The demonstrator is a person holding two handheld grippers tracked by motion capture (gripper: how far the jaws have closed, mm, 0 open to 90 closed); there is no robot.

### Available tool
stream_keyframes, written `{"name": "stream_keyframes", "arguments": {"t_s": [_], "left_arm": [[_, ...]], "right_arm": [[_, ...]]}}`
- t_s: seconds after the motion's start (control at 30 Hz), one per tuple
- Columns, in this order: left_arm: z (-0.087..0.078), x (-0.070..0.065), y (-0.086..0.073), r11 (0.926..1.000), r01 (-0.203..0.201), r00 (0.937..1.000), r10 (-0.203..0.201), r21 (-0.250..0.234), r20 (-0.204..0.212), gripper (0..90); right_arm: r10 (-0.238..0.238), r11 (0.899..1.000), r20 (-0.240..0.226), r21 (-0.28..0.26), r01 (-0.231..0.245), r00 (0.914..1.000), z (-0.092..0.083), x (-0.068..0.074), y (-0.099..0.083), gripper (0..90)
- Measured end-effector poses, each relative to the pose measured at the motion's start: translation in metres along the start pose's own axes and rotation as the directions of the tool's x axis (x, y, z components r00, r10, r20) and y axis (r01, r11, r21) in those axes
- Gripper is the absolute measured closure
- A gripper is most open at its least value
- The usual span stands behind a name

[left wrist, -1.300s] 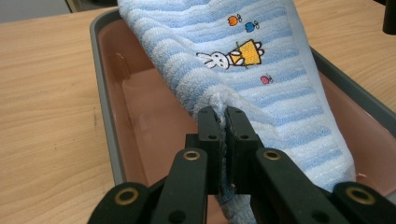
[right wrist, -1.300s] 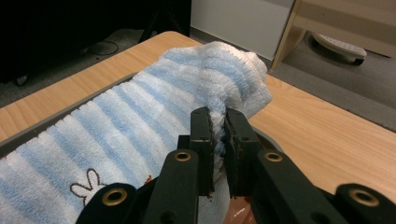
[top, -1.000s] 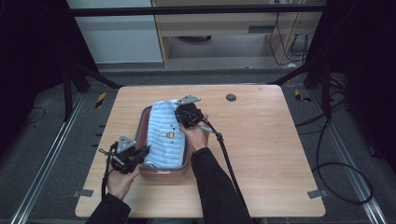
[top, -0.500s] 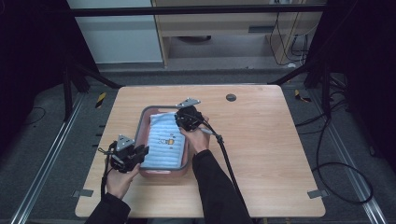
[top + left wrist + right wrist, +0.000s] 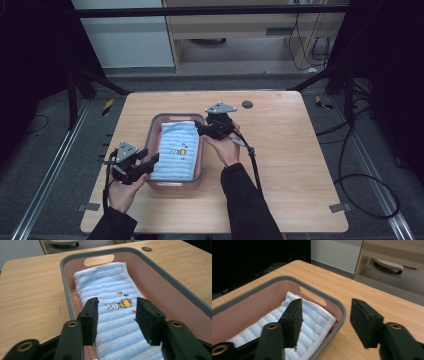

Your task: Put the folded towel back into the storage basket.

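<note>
A folded blue striped towel (image 5: 176,150) with a rabbit print lies flat inside a pink basin with a grey rim (image 5: 172,116). My left gripper (image 5: 148,159) hovers over the basin's near left corner. Its jaws have just been opening and now stand apart above the towel (image 5: 112,290), gripping nothing. At the basin's far right corner is my right gripper (image 5: 201,130), whose jaws have also just been opening. One of its jaws is over the towel's end (image 5: 312,315) and the other is outside the rim (image 5: 337,305). Nothing is held between them.
The basin sits left of centre on a wooden table (image 5: 290,165). A round cable hole (image 5: 247,104) lies near the far edge. The right gripper's cable (image 5: 252,160) trails along the person's forearm. A cabinet and floor cables lie beyond the table.
The towel, earlier bunched up high between both grippers, has dropped flat into the basin. Both grippers have let go of it and opened. The right gripper has drawn back to the right.
</note>
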State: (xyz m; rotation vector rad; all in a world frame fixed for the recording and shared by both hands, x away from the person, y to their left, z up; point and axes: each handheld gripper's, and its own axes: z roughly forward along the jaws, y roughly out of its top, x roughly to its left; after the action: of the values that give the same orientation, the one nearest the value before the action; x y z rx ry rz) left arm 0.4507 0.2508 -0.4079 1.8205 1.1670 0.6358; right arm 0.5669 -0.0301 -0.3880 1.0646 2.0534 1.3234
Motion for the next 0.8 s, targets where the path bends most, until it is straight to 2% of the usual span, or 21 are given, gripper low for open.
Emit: {"name": "stream_keyframes", "arguments": {"t_s": [0.13, 0.17, 0.3, 0.47, 0.53, 0.57, 0.63, 0.8], "left_arm": [[-0.001, 0.006, -0.001, 1.0, 0.008, 1.0, -0.008, -0.006, 0.006, 44.3], [-0.001, 0.008, -0.001, 0.9999, 0.008, 0.9999, -0.008, -0.009, 0.008, 41.5], [-0.001, 0.015, 0.0, 0.9998, 0.002, 0.9999, -0.001, -0.019, 0.012, 36.3], [-0.002, 0.023, -0.001, 0.9997, -0.002, 0.9999, 0.002, -0.026, 0.01, 32.0], [-0.002, 0.025, -0.001, 0.9997, -0.004, 0.9999, 0.004, -0.026, 0.009, 31.3], [-0.002, 0.029, -0.002, 0.9997, -0.008, 0.9999, 0.008, -0.024, 0.006, 30.1], [-0.002, 0.031, -0.002, 0.9997, -0.007, 1.0, 0.007, -0.024, 0.006, 29.0], [-0.004, 0.041, -0.004, 0.9997, -0.001, 1.0, 0.001, -0.026, -0.01, 27.9]], "right_arm": [[0.009, 1.0, -0.015, -0.003, -0.009, 0.9999, -0.013, -0.009, -0.005, 31.2], [0.014, 1.0, -0.01, -0.007, -0.014, 0.9999, -0.024, -0.016, -0.01, 29.4], [0.028, 1.0, 0.0, -0.01, -0.028, 0.9996, -0.045, -0.032, -0.023, 26.6], [0.063, 0.998, 0.028, -0.002, -0.063, 0.9976, -0.069, -0.055, -0.04, 23.5], [0.068, 0.998, 0.032, -0.002, -0.068, 0.9972, -0.073, -0.059, -0.043, 23.0], [0.085, 0.996, 0.047, 0.0, -0.085, 0.9953, -0.082, -0.069, -0.052, 22.4], [0.087, 0.996, 0.052, 0.004, -0.087, 0.9948, -0.086, -0.073, -0.057, 22.1], [0.107, 0.994, 0.093, 0.009, -0.108, 0.9899, -0.108, -0.096, -0.081, 22.0]]}}
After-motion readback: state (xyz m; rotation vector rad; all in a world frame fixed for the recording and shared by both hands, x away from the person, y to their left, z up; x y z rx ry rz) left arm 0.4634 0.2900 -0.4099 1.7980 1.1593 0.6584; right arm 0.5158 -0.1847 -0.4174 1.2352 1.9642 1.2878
